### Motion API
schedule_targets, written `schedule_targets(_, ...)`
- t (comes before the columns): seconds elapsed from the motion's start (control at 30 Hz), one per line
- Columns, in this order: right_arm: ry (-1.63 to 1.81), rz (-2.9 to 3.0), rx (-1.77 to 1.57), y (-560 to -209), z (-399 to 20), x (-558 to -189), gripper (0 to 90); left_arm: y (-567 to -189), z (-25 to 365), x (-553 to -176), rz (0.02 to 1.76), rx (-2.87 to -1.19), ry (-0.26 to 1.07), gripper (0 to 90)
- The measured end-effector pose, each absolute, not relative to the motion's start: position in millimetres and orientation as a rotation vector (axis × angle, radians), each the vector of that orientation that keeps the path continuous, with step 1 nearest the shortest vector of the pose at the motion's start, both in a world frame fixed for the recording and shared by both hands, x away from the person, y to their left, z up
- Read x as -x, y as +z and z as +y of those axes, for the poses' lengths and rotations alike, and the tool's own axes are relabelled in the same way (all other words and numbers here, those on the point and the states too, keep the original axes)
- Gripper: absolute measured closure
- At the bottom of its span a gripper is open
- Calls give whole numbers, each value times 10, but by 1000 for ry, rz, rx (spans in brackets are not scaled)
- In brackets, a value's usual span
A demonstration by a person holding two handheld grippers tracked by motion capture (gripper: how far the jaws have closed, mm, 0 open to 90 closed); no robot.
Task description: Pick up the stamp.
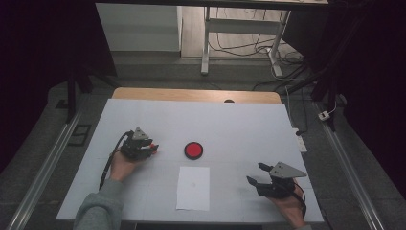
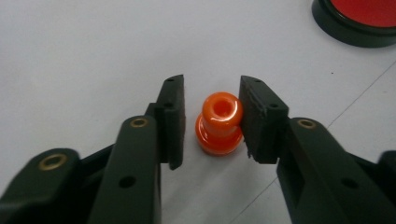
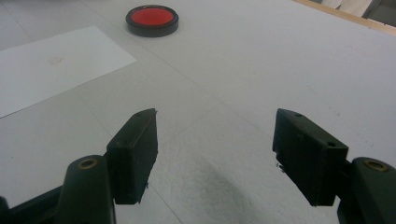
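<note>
Left gripper (image 2: pixel 210 123) jaws sit partly open around the orange knob (image 2: pixel 218 123), one pad touching, not clamped. Red disc (image 2: pixel 359 18) at 1 o'clock. Right gripper (image 3: pixel 215 154) wide open, empty. Next I'd squeeze, then lift.

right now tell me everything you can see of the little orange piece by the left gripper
The orange piece is small, glossy and plastic-looking: a wider round base with a narrower neck on top and a hole down its middle. It stands upright on the white table, between the jaws of the left gripper. One jaw touches its side; a gap remains at the other, so it is not clamped. The red disc in a black rim lies apart from it.
</note>
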State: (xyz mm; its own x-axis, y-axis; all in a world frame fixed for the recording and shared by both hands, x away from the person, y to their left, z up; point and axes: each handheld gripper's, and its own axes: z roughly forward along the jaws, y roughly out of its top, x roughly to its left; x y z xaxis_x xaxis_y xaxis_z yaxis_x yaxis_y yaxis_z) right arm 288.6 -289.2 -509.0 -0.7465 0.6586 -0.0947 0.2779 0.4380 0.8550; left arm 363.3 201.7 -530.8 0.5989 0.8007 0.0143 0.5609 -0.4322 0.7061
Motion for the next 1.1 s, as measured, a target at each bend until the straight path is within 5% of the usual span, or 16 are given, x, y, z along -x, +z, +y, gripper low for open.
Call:
schedule_targets(0.27, 1232, 2272, -797, -5090, -2897, -2887, 306, -5316, 2034, -3639, 1074, -2143, 438, 723)
schedule_targets(1.1, 1253, 2259, -799, -5084, -2920, -2886, 307, -5222, 2060, -3578, 1058, -2078, 404, 728)
